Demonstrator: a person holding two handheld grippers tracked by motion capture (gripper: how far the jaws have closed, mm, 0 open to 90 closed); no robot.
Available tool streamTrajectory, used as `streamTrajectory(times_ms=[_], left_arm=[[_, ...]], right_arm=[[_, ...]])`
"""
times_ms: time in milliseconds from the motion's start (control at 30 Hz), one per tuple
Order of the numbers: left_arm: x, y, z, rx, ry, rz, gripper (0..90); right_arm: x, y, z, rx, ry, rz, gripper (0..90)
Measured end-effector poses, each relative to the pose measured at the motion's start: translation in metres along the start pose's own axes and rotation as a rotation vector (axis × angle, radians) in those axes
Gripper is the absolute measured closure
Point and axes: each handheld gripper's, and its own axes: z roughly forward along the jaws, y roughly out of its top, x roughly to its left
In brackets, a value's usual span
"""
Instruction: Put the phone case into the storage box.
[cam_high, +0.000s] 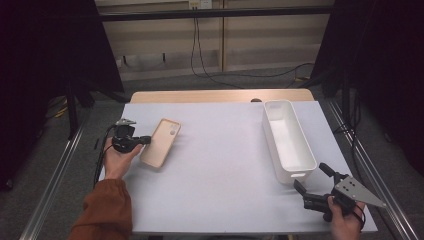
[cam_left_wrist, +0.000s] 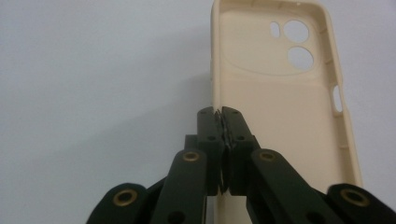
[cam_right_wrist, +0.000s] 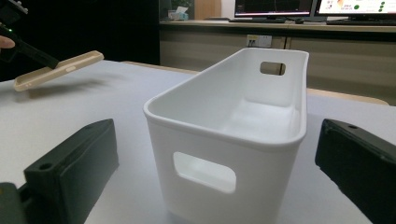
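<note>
Right tongs (cam_high: 311, 181) released by white bin (cam_high: 288, 139), left tongs (cam_left_wrist: 219, 113) grasping beige phone case (cam_left_wrist: 280, 93), white tabletop (cam_high: 220, 165), grey floor (cam_high: 240, 82)

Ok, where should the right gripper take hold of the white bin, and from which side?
Grip the white bin by its near short end wall, just above the handle cut-out, coming down from above. That rim is thin and faces the open right gripper; the body looks too wide to span.
</note>
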Motion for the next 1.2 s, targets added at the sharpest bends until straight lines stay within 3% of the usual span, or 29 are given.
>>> streamTrajectory(times_ms=[667, 900, 1200], left_arm=[[-0.021, -0.003, -0.020, -0.156, -0.010, 0.040, 87.6], [-0.024, -0.006, -0.026, -0.204, -0.011, 0.024, 87.5], [-0.033, -0.009, -0.039, -0.272, -0.023, 0.053, 87.5]], right_arm=[[0.001, 0.001, -0.001, -0.005, -0.001, 0.002, 0.0], [0.000, 0.001, -0.001, -0.006, 0.000, 0.002, 0.0], [0.001, 0.001, -0.001, -0.008, 0.002, 0.003, 0.0]])
